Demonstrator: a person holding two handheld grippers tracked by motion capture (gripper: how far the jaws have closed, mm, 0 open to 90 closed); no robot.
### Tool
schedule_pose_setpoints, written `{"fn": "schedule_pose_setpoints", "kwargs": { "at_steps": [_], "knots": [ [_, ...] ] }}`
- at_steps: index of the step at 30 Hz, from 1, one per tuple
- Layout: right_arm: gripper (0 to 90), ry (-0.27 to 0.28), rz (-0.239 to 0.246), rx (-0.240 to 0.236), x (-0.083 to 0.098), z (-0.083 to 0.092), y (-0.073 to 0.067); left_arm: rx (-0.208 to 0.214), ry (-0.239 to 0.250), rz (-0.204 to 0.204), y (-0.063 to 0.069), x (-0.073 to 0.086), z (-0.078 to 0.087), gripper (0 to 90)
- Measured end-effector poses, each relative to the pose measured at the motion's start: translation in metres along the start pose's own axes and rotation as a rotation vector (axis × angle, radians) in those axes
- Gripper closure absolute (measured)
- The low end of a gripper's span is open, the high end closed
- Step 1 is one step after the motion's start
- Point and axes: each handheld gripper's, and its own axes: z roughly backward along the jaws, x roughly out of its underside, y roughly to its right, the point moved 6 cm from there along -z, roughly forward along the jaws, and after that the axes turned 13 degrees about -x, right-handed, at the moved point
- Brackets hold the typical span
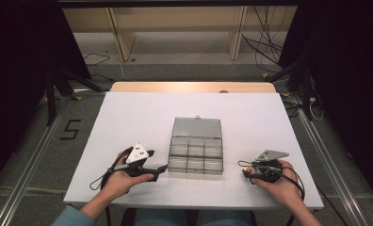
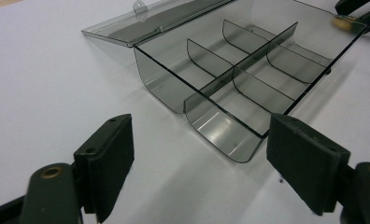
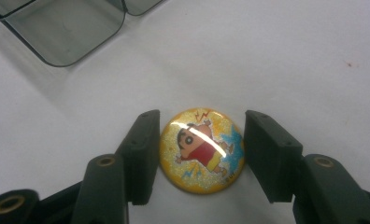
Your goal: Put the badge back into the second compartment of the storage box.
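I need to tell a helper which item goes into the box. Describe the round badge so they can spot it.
On the white table, right of the open clear compartment box, it lies between the right gripper jaws. The badge is a glossy yellow dome with a cartoon child in red.

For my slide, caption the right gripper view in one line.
Right gripper brackets a round yellow cartoon badge on the white table, beside a corner of the clear box.

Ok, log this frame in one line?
left gripper open, empty | right gripper straddling round yellow cartoon badge | smoky clear plastic compartment box open
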Motion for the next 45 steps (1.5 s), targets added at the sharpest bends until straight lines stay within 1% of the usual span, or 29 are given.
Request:
{"fn": "schedule_pose_setpoints", "kwargs": {
  "at_steps": [7,15,23,37,45],
  "knots": [
    [47.7,0.015,-0.032,-0.006,-0.001,0.001,0.001,0.001,0.000,-0.001,0.000,0.000,0.000,23.3],
    [47.7,0.023,-0.034,0.000,-0.002,0.002,0.002,0.001,0.001,0.002,0.000,0.000,0.000,23.4],
    [47.7,0.061,-0.036,0.006,-0.006,0.006,0.001,-0.001,0.003,0.005,0.000,0.000,0.000,23.7],
    [47.7,0.156,-0.039,0.012,-0.017,0.014,0.002,-0.007,0.007,0.007,-0.001,-0.001,0.000,23.8],
    [47.7,0.189,-0.039,0.008,-0.022,0.018,0.001,-0.009,0.012,0.011,-0.002,-0.002,0.001,24.0]
  ]
}}
